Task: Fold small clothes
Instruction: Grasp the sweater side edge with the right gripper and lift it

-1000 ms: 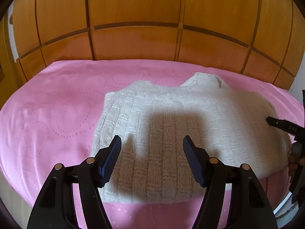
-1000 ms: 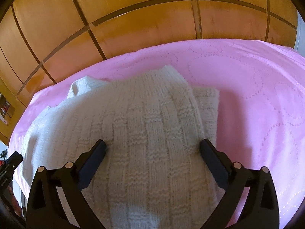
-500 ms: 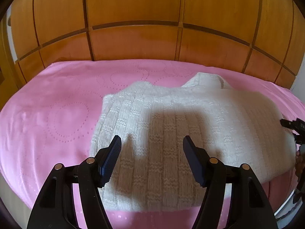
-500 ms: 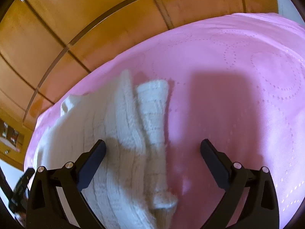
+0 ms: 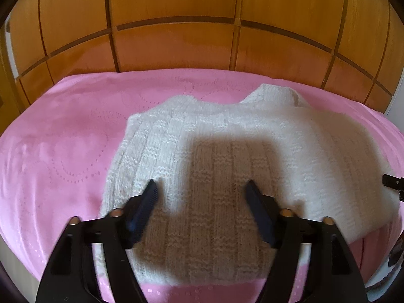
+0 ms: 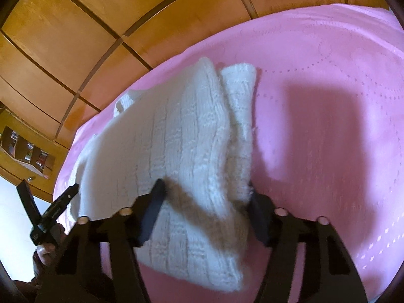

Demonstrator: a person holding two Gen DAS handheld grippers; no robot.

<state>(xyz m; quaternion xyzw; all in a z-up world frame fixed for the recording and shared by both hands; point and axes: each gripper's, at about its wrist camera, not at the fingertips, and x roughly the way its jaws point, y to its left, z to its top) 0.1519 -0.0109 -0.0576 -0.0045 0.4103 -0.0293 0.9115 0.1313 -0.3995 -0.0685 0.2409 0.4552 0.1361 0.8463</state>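
A white knitted sweater lies flat on a pink bedspread, collar toward the wooden panels. My left gripper hovers over the sweater's near hem; its jaws are opening and hold nothing. In the right wrist view, my right gripper straddles the sweater's side edge, where a folded-in sleeve lies beside a raised ridge of knit. Its jaws are closing with that fabric between them, and the pads do not clearly press on it. The right gripper's tip shows at the sweater's right edge.
Wooden wall panels rise right behind the bed. Pink bedspread stretches bare to the right of the sweater. The left gripper and the person's hand show at the lower left. A small shelf hangs on the wall.
The right gripper slid from over the sweater's middle to its side edge, rolled, and its jaws narrowed around the fabric. The left gripper stayed put and its jaws widened slightly.
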